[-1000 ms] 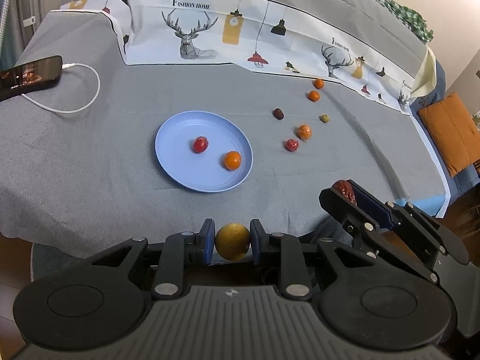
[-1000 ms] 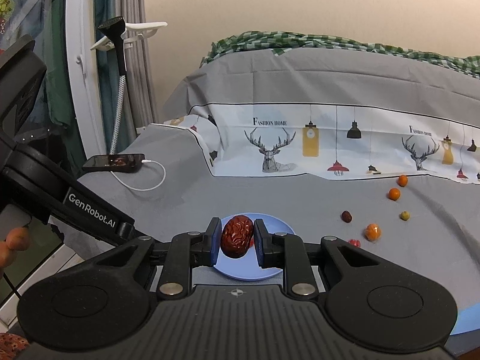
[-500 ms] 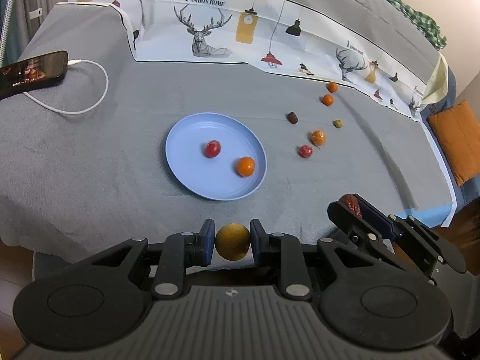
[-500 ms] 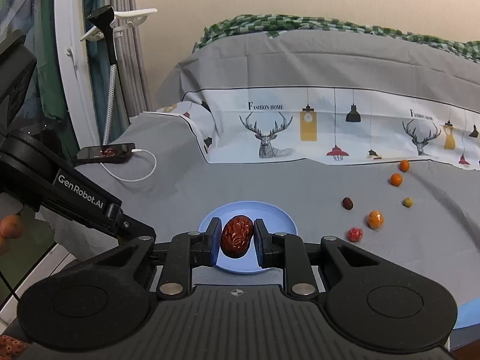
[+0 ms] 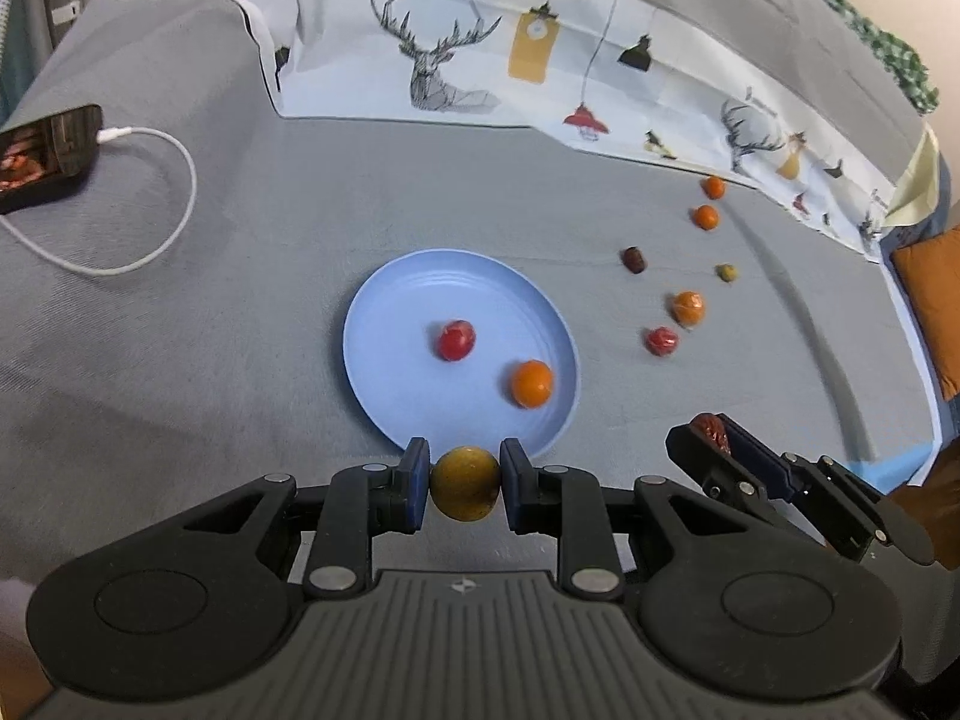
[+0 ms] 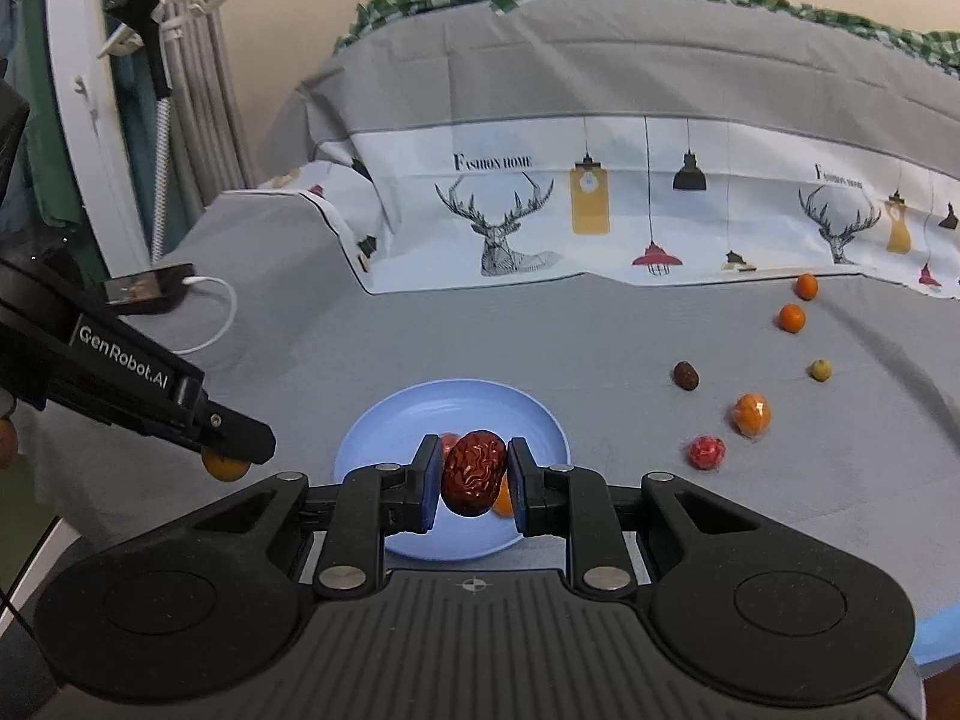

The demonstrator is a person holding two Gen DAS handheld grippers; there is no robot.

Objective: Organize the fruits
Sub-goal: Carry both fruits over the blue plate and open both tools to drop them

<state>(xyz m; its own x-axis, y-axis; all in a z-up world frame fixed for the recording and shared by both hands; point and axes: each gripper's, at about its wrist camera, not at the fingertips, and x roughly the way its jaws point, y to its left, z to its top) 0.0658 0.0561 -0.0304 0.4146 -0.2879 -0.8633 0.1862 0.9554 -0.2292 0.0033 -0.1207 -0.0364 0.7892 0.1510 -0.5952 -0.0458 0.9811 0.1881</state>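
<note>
Two tongs approached the blue plate near the bed's front edge: left tongs pinched a yellow fruit, right tongs a red date. Release low over bare plate, clear of fruit already there.

left tool pads clamped tight, pitched steeply downward, right tool pads clamped tight, angled down

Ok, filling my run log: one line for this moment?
left gripper: shut on yellow fruit | right gripper: shut on red date | blue plate: two fruits
</note>
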